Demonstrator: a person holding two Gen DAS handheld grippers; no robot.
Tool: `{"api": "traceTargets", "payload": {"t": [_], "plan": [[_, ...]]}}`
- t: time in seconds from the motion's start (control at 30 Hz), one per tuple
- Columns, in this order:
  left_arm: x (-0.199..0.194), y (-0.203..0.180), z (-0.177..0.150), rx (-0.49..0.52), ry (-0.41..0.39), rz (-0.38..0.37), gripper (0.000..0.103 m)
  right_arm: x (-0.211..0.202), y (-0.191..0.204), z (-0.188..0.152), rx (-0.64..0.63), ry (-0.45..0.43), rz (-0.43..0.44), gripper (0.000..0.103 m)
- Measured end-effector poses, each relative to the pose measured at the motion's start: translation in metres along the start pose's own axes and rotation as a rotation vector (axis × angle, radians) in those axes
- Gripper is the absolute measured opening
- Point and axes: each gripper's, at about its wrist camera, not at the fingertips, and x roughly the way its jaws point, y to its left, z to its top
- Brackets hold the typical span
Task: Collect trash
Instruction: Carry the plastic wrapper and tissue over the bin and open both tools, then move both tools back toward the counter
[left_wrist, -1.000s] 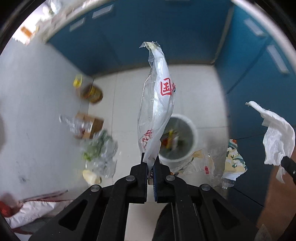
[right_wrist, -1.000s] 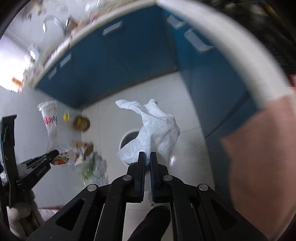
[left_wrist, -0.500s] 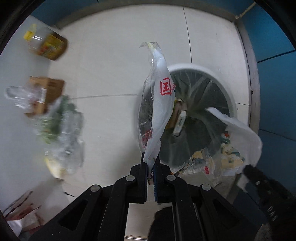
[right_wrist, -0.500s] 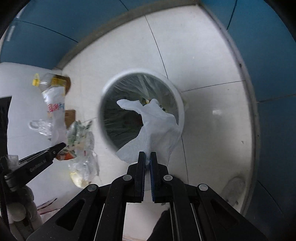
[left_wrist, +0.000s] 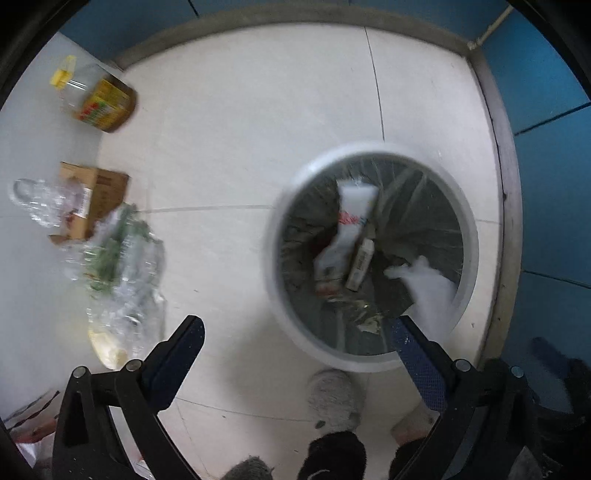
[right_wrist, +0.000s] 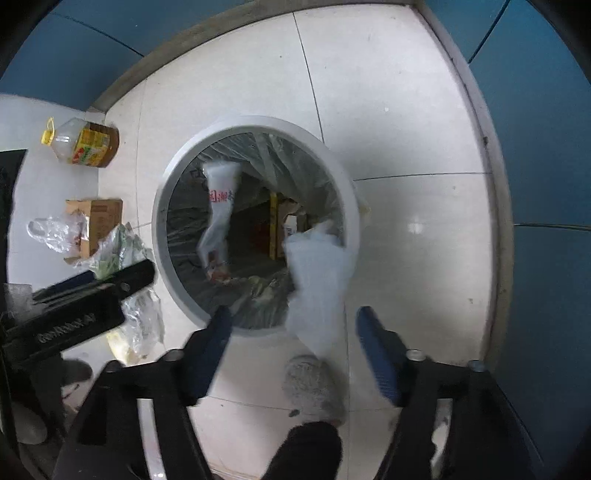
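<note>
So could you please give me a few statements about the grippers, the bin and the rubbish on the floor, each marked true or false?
1. The left gripper is open and holds nothing. True.
2. The right gripper is clamped on the white tissue. False: its jaws are spread, and the tissue hangs loose between them over the bin's rim.
3. The printed plastic bag is inside the white trash bin. True.
4. The oil bottle lies in the bin. False: it lies on the floor to the bin's left.
5. A cardboard box is on the floor beside clear plastic wrappers. True.
</note>
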Motion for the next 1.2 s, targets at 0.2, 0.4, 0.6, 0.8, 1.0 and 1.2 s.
{"api": "traceTargets", "payload": {"t": [0.2, 0.4, 0.6, 0.8, 1.0, 1.2], "plan": [[-0.077, 0.016, -0.029, -0.025, -0.105, 0.040, 0.103, -0.072, 0.015, -0.022, -0.065, -0.108, -0.116, 0.102], [-0.180, 0.024, -0.068, -0.037, -0.210, 0.048, 0.103, -0.170, 0.024, -0.056, -0.059, -0.171, -0.126, 0.103], [-0.281, 0.027, -0.111, -0.058, -0.281, 0.003, 0.103, -0.287, 0.028, -0.094, -0.044, -0.247, -0.118, 0.103], [-0.369, 0.029, -0.153, -0.058, -0.324, -0.031, 0.103, -0.396, 0.033, -0.136, -0.070, -0.330, -0.114, 0.103], [-0.434, 0.020, -0.189, -0.051, -0.343, -0.057, 0.103, -0.490, 0.037, -0.179, -0.103, -0.396, -0.080, 0.103], [-0.486, 0.007, -0.220, -0.047, -0.386, -0.074, 0.103, -0.547, 0.038, -0.211, -0.152, -0.443, -0.046, 0.103]]}}
